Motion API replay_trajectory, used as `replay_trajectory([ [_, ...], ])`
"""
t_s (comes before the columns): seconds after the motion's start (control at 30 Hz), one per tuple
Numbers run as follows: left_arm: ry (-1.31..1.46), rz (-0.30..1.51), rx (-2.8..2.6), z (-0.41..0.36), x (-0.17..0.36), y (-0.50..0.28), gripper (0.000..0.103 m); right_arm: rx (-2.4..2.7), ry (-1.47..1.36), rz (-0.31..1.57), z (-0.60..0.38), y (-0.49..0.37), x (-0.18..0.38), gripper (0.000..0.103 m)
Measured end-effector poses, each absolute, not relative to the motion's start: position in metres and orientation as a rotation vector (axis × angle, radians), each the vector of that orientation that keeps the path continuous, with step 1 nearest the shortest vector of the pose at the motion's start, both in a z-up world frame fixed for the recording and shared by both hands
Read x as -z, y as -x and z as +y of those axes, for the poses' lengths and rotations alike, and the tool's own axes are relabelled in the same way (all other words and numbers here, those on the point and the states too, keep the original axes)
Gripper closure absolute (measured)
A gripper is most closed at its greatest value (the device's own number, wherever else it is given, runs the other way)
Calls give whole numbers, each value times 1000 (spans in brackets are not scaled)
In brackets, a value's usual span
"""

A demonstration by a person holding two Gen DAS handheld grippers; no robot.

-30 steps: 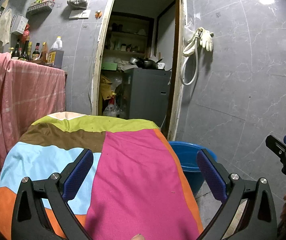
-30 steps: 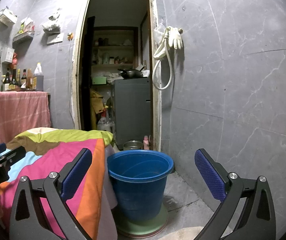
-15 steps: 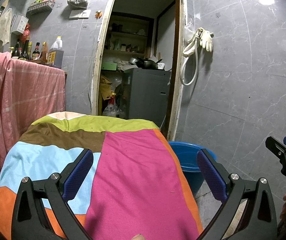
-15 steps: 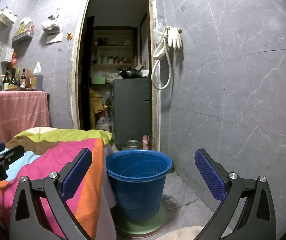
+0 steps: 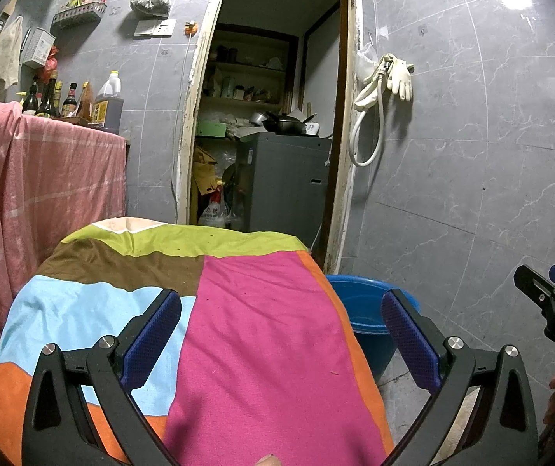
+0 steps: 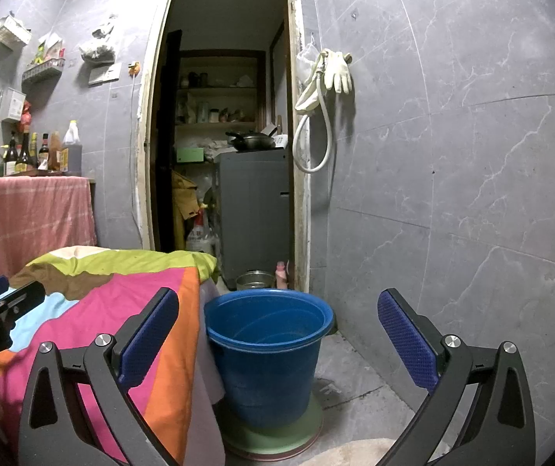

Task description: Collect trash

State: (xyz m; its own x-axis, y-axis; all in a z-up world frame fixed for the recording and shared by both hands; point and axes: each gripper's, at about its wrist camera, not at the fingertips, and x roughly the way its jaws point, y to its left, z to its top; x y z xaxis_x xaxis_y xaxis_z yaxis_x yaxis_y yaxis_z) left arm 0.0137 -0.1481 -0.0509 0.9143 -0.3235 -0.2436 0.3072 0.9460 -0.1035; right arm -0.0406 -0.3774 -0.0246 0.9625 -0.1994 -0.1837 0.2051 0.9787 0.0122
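Note:
A blue bucket (image 6: 267,349) stands on a green disc (image 6: 273,439) on the floor, just right of a table draped in a patchwork cloth (image 5: 246,334). From the left wrist view only the bucket's rim (image 5: 359,306) shows past the cloth's orange edge. My left gripper (image 5: 281,334) hovers open over the pink patch with nothing between its fingers. My right gripper (image 6: 277,341) is open too, and the bucket stands beyond the gap between its fingers. No loose trash shows on the cloth; the bucket's inside looks bare where visible.
A pink-draped counter (image 5: 44,178) with bottles (image 5: 60,101) stands at left. Behind is an open doorway with a grey appliance (image 6: 256,213), a metal bowl (image 6: 256,280) on the floor, and shelves. A hose and gloves (image 6: 324,89) hang on the tiled wall at right.

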Motion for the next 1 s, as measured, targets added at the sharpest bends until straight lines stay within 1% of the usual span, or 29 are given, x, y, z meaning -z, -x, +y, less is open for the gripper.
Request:
replay_trajectory([
  [1.0, 65, 258, 325, -148, 52, -14, 2, 205, -33, 186, -379, 41, 25, 0],
])
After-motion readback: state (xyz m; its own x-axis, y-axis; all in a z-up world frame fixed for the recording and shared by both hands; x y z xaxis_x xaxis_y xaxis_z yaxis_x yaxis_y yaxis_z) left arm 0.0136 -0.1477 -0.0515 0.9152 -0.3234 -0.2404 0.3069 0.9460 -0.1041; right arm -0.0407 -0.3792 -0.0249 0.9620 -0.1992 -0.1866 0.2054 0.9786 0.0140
